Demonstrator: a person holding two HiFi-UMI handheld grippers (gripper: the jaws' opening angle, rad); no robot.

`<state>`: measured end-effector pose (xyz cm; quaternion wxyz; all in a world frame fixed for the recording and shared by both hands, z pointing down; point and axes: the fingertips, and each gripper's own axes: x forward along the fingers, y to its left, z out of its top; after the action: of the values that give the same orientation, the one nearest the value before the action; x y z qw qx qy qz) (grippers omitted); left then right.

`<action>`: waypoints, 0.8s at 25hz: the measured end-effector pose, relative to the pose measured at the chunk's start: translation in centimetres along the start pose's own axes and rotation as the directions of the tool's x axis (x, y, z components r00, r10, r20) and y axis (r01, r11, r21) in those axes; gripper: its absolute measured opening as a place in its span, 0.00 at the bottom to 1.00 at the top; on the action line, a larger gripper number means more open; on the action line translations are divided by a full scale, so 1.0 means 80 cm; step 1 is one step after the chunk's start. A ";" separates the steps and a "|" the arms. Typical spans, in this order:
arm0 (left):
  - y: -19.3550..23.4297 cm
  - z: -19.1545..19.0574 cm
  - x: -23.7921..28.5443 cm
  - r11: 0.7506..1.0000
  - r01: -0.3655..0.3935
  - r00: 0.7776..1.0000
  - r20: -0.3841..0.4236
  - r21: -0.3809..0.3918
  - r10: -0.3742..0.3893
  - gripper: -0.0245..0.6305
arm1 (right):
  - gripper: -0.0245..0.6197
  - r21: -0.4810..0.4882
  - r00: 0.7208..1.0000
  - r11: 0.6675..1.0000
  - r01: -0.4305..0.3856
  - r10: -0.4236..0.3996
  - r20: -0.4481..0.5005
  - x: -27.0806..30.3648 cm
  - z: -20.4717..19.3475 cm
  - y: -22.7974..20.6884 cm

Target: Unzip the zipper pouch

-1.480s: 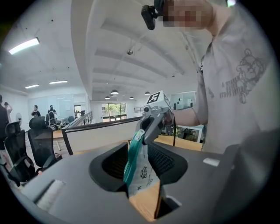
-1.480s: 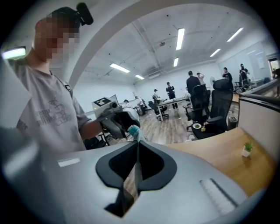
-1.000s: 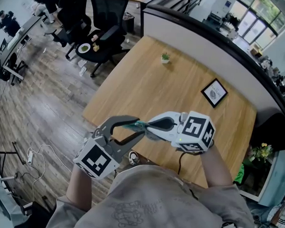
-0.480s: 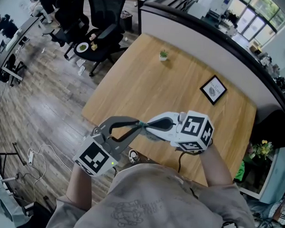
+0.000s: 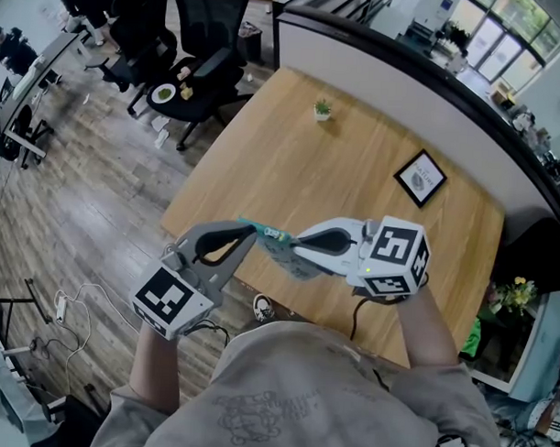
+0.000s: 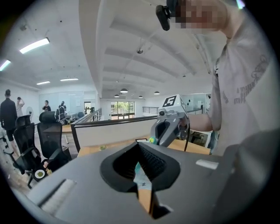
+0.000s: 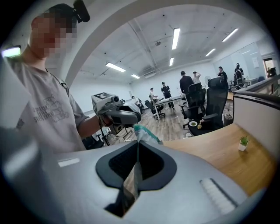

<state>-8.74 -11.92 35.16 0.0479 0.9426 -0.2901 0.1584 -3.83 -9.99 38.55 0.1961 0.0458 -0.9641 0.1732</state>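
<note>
I hold a small pale zipper pouch (image 5: pixel 281 246) with a teal zipper strip (image 5: pixel 264 230) in the air over the wooden table's near edge, stretched between both grippers. My left gripper (image 5: pixel 247 230) is shut on the teal zipper end at the pouch's left. In the left gripper view a pale, teal-edged piece (image 6: pixel 140 177) shows between the shut jaws of the left gripper (image 6: pixel 140 151). My right gripper (image 5: pixel 297 247) is shut on the pouch's right side. In the right gripper view the pouch (image 7: pixel 145 134) sticks out past the right gripper (image 7: pixel 138 146) toward the left gripper (image 7: pixel 117 114).
The wooden table (image 5: pixel 355 175) carries a small potted plant (image 5: pixel 322 109) and a framed picture (image 5: pixel 420 179) farther back. A dark partition (image 5: pixel 423 76) runs behind it. Black office chairs (image 5: pixel 208 60) stand on the floor at the far left, and a white cable (image 5: pixel 71 307) lies lower left.
The left gripper's jaws have closed on the teal zipper end and moved left, away from the right gripper. The pouch now stretches between them. The right gripper has barely moved.
</note>
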 end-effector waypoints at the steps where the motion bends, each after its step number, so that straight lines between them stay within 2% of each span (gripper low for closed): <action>1: 0.002 -0.002 0.000 1.000 0.005 1.000 0.004 0.001 -0.005 0.04 | 0.06 -0.001 1.000 1.000 0.003 -0.003 -0.001 -0.001 0.000 -0.001; 5: -0.012 -0.003 0.006 0.999 0.039 0.999 -0.013 -0.016 -0.039 0.04 | 0.06 -0.009 1.000 1.000 -0.001 0.001 0.002 -0.002 0.001 0.002; 7: -0.023 -0.004 0.009 0.996 0.081 0.997 -0.019 0.047 -0.080 0.16 | 0.06 -0.021 1.000 1.000 -0.008 0.008 -0.008 -0.001 0.000 0.004; 8: -0.027 -0.005 0.010 0.991 0.104 0.994 -0.020 0.083 -0.103 0.17 | 0.06 -0.029 1.000 0.999 -0.015 0.015 -0.015 0.000 -0.001 0.006; 11: -0.037 0.000 0.011 0.978 0.146 0.989 -0.008 0.148 -0.146 0.20 | 0.06 -0.060 0.998 0.997 -0.042 0.039 -0.045 0.000 -0.005 0.014; 14: -0.043 0.005 0.011 0.975 0.161 0.986 0.009 0.156 -0.164 0.21 | 0.06 -0.092 0.996 0.993 -0.070 0.064 -0.069 0.000 -0.011 0.023; 17: -0.048 -0.002 0.012 0.962 0.193 0.981 -0.014 0.193 -0.194 0.21 | 0.06 -0.106 0.995 0.991 -0.081 0.074 -0.072 0.002 -0.014 0.026; 20: -0.050 -0.001 0.013 0.961 0.208 0.978 -0.013 0.184 -0.209 0.21 | 0.06 -0.119 0.994 0.989 -0.091 0.083 -0.073 0.000 -0.012 0.026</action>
<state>-5.69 -9.18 35.58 -0.0240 0.9687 -0.1736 0.1757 -3.83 -7.71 38.71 0.2233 -0.0142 -0.9668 0.1235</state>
